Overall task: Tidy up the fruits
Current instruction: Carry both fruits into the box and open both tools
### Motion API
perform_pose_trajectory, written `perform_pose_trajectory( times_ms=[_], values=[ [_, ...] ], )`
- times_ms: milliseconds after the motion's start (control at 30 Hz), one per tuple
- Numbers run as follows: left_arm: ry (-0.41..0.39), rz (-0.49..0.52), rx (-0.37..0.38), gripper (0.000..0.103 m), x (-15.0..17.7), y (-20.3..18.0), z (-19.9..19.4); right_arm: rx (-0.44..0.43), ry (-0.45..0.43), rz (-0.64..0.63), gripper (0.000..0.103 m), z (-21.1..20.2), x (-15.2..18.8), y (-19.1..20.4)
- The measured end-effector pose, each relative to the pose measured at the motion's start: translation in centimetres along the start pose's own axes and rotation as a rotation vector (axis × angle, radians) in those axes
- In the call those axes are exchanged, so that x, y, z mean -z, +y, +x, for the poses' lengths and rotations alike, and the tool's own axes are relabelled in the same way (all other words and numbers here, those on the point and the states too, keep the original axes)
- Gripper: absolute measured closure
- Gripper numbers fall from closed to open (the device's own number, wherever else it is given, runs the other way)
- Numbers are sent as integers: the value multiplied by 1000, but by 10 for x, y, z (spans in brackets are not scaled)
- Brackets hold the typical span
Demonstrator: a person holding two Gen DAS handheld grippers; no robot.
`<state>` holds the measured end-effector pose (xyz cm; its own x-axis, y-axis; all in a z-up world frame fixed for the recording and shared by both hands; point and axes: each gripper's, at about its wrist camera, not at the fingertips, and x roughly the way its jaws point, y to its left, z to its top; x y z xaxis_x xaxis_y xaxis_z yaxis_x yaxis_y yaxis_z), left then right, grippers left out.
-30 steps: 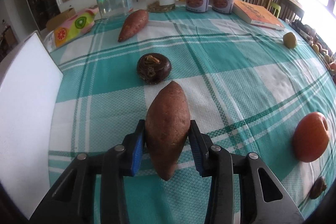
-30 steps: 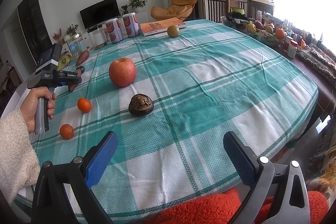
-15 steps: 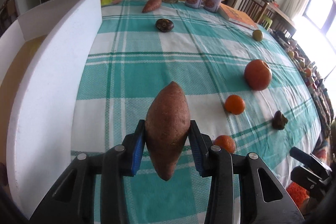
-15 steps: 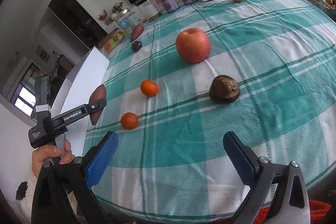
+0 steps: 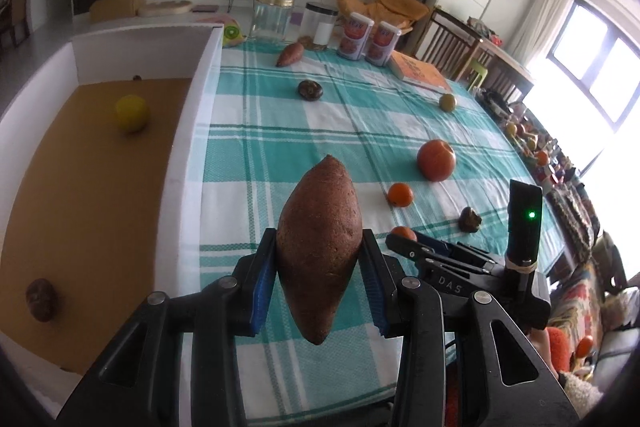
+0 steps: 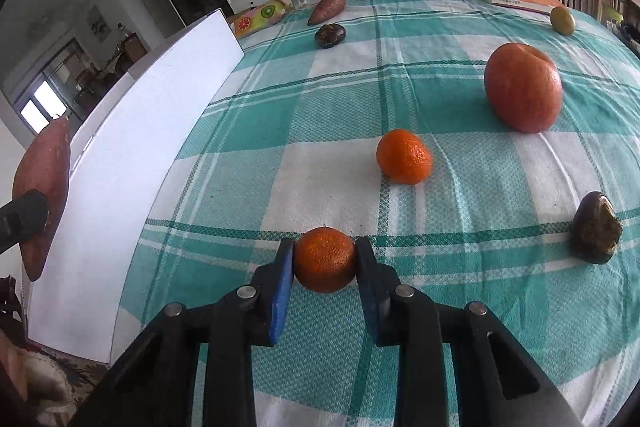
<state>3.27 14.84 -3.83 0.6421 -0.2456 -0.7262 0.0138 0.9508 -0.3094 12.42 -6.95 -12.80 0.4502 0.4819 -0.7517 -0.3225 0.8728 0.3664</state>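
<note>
Left claw [image 5: 320, 279] clenched across middle of sweet potato [image 5: 319, 247], held in air beside white box [image 5: 192, 131]. Right claw [image 6: 325, 267] has just been closing, now pinching small tangerine [image 6: 325, 259] on worktop [image 6: 280, 131]. Potato looks heavy, stiff, rough-skinned: grip at widest girth holds. Tangerine looks light, soft-skinned, round: squeeze gently across equator.

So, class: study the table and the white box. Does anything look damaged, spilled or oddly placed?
One thing: the dark fruit near the table's right edge looks cracked and misshapen, with a jagged pale patch, unlike the round dark fruit farther back. Nothing is spilled.
</note>
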Motion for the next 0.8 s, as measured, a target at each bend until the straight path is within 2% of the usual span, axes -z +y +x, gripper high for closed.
perform_pose_trajectory(
  times_ms=[100,200,333,500,567,667,733,800],
  values=[
    [-57,-45,-23,62,-10,25,-32,-130,-28,-38,73,-35,-16,39],
    [-110,-94,-134,62,-17,60,-51,-277,-22,-129,72,-52,-30,100],
    [-87,-185,-278,62,-9,108,-50,-395,43,-222,72,-34,-30,170],
    [-12,-230,-377,61,12,134,-31,-391,134,-281,71,9,-19,213],
    [-20,-239,-406,55,16,139,-32,-384,145,-273,66,16,-19,215],
    [-71,-224,-414,30,12,131,-38,-400,108,-224,60,7,-23,198],
    [-108,-192,-400,26,7,118,-41,-362,59,-200,47,-6,-24,179],
    [-137,-152,-347,26,1,100,-43,-308,-3,-178,40,-21,-22,152]
  ],
)
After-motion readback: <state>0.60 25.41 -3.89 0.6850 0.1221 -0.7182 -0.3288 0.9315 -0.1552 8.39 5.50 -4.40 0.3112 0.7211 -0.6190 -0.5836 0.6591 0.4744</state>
